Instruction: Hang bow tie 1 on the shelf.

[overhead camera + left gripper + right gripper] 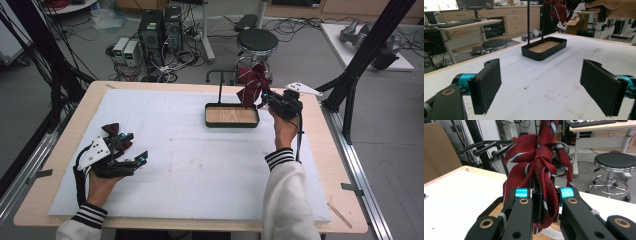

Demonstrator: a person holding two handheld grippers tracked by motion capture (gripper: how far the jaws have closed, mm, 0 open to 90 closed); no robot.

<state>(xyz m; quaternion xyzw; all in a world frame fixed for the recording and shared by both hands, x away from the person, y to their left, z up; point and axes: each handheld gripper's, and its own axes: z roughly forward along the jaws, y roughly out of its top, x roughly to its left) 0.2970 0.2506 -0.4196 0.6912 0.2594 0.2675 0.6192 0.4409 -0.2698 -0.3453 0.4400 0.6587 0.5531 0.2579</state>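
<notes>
left claw [541, 87] wide, empty, low over surface [200, 165] | right claw [544, 200] clamps red tie [536, 167] above tray [232, 116]

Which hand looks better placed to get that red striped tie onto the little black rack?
The right. Its claw is shut on the red striped tie, held up beside the rack above the tray. The left claw stands open and empty, low at the table's near left.
</notes>
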